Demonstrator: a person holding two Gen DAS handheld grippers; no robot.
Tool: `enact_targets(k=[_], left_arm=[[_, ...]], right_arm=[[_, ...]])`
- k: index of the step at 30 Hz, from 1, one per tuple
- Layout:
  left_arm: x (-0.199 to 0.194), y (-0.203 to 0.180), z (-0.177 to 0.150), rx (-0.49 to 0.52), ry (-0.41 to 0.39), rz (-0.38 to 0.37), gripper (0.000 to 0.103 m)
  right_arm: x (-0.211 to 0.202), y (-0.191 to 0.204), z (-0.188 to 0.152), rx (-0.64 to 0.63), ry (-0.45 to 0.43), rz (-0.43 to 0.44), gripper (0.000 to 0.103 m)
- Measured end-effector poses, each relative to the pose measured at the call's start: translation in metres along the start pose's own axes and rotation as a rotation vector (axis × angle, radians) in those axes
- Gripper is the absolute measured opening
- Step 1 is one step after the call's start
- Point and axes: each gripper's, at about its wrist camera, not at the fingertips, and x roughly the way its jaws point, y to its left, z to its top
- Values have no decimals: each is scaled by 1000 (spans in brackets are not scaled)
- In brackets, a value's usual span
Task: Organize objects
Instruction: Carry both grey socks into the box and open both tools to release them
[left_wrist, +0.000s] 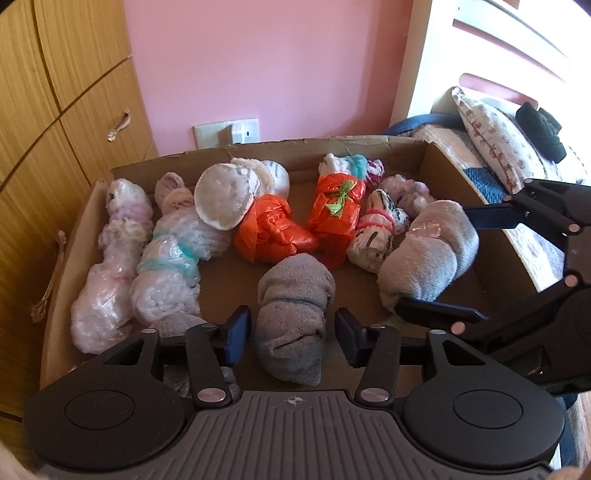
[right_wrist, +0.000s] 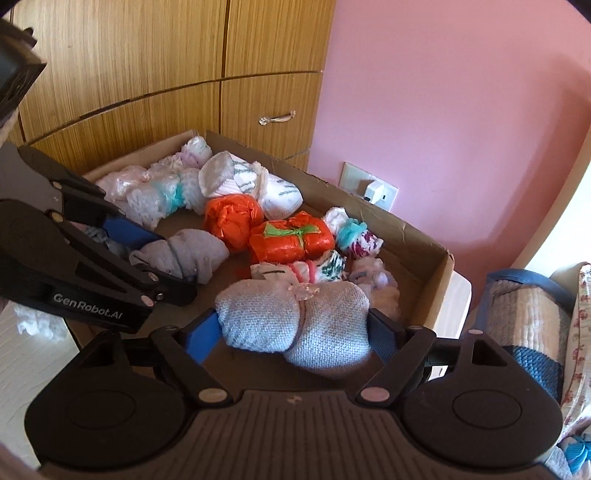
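A shallow cardboard box (left_wrist: 295, 144) holds several wrapped bundles. A dark grey sock bundle (left_wrist: 291, 295) lies on the box floor between the jaws of my left gripper (left_wrist: 293, 332); a thin gap shows at each pad, so it stands open. My right gripper (right_wrist: 295, 326) comes in from the right, its pads against both ends of a light grey bundle (right_wrist: 295, 321) tied with a clear pink band. In the left wrist view this right gripper (left_wrist: 434, 258) spans the same light grey bundle (left_wrist: 424, 254). The left gripper (right_wrist: 173, 262) also shows in the right wrist view, around the dark grey bundle (right_wrist: 184, 254).
Two orange plastic parcels (left_wrist: 273, 229) (left_wrist: 336, 214), white plastic-wrapped bundles (left_wrist: 162, 266) and small striped bundles (left_wrist: 376, 225) fill the back of the box. A wooden wardrobe (left_wrist: 44, 110) stands left, a pink wall with a socket (left_wrist: 227, 133) behind. Bedding and a pillow (left_wrist: 495, 140) lie to the right.
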Motion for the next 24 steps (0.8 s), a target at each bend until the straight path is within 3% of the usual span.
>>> enact_targets(k=[2, 7, 16, 24], left_arm=[[-2, -1, 0, -4, -4, 7, 72], [-7, -6, 1, 11, -12, 48, 83], [-24, -9, 0, -7, -12, 57, 85], [-61, -12, -12, -17, -37, 61, 89]], right_arm=[[-1, 0, -1, 4, -1, -9, 84], [-1, -1, -5, 20, 3, -30, 86], [-24, 6, -6, 51, -17, -55, 89], [-69, 16, -14, 165, -63, -85, 92]])
